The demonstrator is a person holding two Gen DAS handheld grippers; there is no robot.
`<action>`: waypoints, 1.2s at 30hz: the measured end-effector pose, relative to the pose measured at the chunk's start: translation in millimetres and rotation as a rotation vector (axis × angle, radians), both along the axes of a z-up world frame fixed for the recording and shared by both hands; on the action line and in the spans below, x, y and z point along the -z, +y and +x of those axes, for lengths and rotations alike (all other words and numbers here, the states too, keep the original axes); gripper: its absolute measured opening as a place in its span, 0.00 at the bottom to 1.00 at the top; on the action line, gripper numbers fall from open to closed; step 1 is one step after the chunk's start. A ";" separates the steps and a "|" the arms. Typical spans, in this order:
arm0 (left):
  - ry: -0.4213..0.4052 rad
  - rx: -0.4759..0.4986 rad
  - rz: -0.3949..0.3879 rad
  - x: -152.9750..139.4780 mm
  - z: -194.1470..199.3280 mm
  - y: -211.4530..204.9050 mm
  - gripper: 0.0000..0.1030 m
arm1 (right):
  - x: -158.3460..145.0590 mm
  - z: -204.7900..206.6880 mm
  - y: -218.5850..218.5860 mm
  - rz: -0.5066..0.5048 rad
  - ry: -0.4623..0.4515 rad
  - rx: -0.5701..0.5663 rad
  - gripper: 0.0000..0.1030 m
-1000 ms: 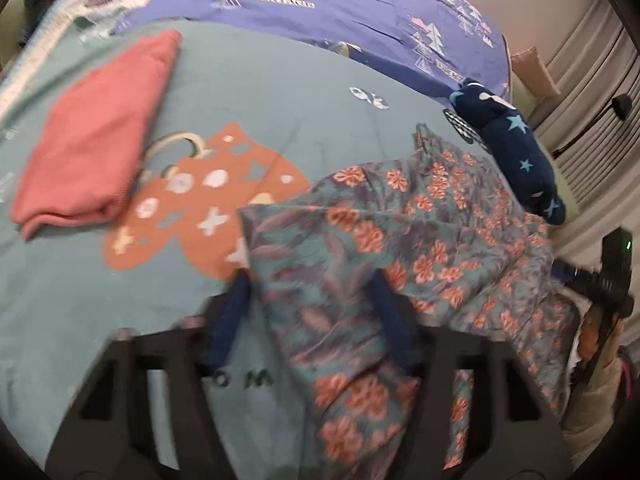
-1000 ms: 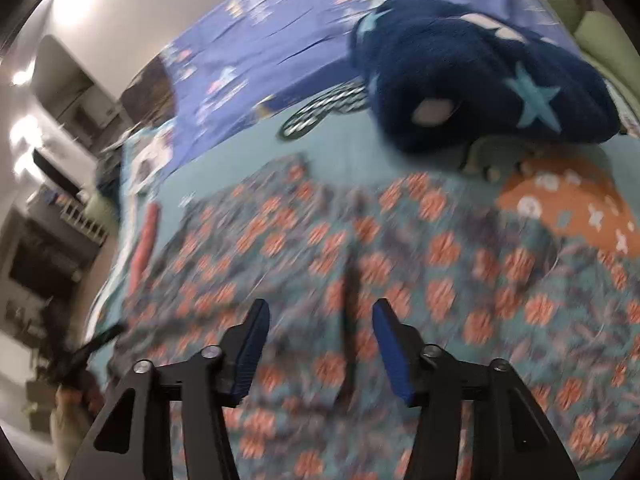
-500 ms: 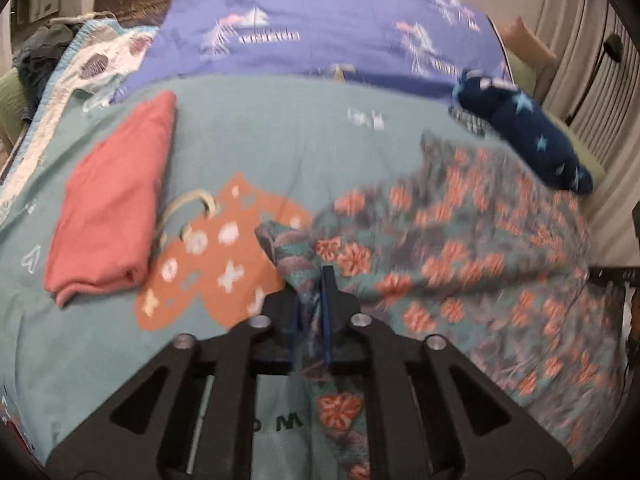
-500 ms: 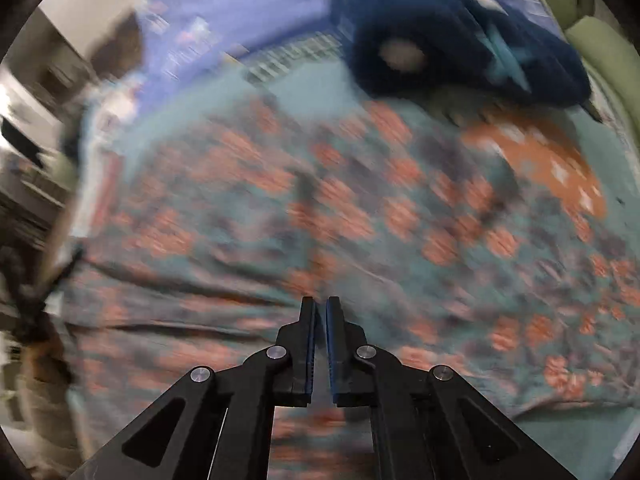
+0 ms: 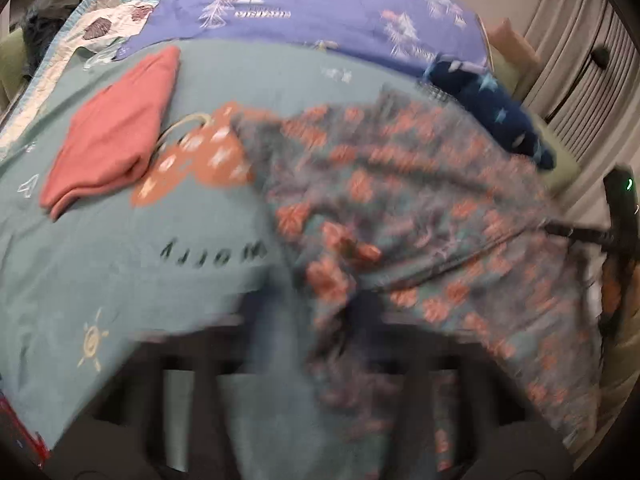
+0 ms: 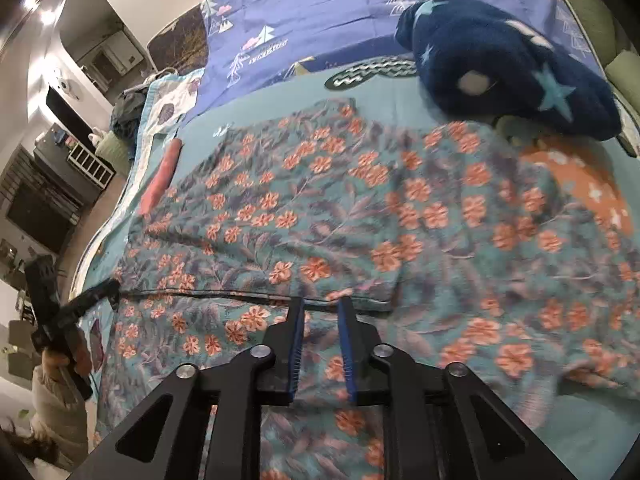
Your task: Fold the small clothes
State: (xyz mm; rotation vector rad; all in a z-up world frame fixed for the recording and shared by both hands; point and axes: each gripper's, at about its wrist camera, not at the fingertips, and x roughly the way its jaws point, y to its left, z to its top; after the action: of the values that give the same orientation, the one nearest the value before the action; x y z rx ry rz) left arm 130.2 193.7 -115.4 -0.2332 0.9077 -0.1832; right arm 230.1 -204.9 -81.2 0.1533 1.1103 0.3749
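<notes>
A teal floral garment (image 6: pixel 360 208) with orange flowers lies on the bed, one part folded over the rest; its folded edge runs just ahead of my right gripper (image 6: pixel 321 304). The right gripper's jaws stand a little apart above the cloth and hold nothing. In the left wrist view the floral garment (image 5: pixel 400 200) is blurred. My left gripper (image 5: pixel 312 320) is a dark smear at the bottom, with the cloth draped over its right side; its jaws seem apart. A folded pink garment (image 5: pixel 116 128) lies to the left.
A dark blue star-patterned plush (image 6: pixel 500 64) lies at the far right. A purple quilt (image 5: pixel 312 8) covers the head of the teal bedsheet (image 5: pixel 120 264). The other hand-held gripper (image 6: pixel 60 312) shows at the bed's left edge. Curtains (image 5: pixel 580 52) hang on the right.
Both grippers were shut on the floral cloth half a second ago and have opened. A part of the garment now lies folded over. The left camera has pulled back.
</notes>
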 end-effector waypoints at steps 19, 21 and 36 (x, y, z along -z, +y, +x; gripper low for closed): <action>-0.094 0.097 0.063 -57.8 -6.2 -70.5 0.35 | -27.8 -73.2 -152.2 0.058 -0.065 0.432 0.38; -0.094 0.152 0.076 -59.3 2.3 -96.3 0.35 | -24.3 -80.0 -174.7 0.088 -0.055 0.496 0.42; -0.036 0.362 0.073 -42.7 46.3 -216.8 0.36 | 30.2 -105.3 -316.3 0.366 0.001 0.986 0.61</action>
State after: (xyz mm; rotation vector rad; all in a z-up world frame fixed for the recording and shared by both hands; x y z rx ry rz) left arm 176.6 -23.1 -72.7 0.0043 0.9135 -0.4868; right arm 124.7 -521.2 -111.5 0.9781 0.8360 -0.3156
